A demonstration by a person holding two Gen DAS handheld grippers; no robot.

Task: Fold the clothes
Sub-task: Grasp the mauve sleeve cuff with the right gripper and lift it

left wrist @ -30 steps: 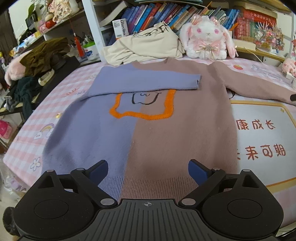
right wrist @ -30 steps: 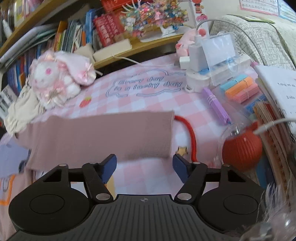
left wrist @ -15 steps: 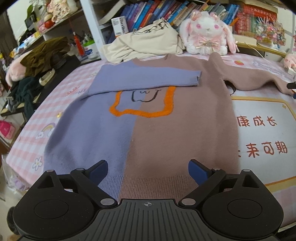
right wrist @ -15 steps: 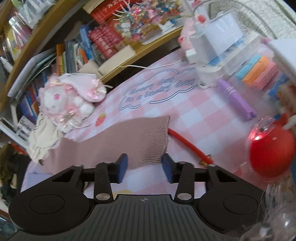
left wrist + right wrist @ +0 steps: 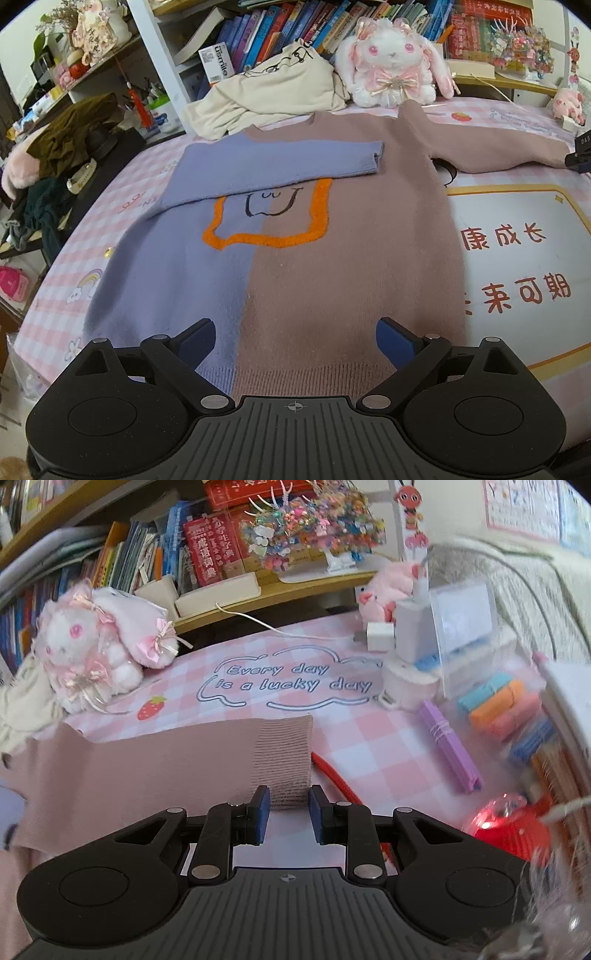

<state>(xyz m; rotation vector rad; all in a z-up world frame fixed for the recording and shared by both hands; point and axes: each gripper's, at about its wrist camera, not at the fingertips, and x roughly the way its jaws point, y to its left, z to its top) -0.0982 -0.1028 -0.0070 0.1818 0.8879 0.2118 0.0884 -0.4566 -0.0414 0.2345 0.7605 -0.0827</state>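
Two colours split the sweater [image 5: 295,258] you are folding: lilac on one half, dusty brown on the other, with an orange outlined patch across the chest. It lies flat, front up, on the pink checked bed cover [image 5: 122,192], hem toward your left gripper [image 5: 295,341] and neckline toward the bookshelf edge. The lilac sleeve [image 5: 273,166] is already folded across the chest, its cuff ending on the brown half. The brown sleeve [image 5: 166,760] stretches out sideways toward the far right edge of the bed.

Your left gripper hovers over the hem with its blue pads spread wide, holding nothing.

Your right gripper [image 5: 290,810] sits at the ribbed cuff [image 5: 284,760] of the brown sleeve. Its fingers are drawn in narrow with the cuff's lower edge between the pads, but a sliver of gap shows on each side, so you cannot tell from this view whether the cloth is truly pinched. A red cord [image 5: 332,779] runs out from beside the cuff on the cover.

Beyond the neckline, a cream garment [image 5: 273,96] is heaped against the books, and a white-and-pink plush rabbit [image 5: 391,70] sits just beside it. Near the right end, a pink plush pig [image 5: 391,594] rests by a white charger [image 5: 380,637], with a purple bundle [image 5: 450,746] lying close to a blurred clear box of coloured sticks.
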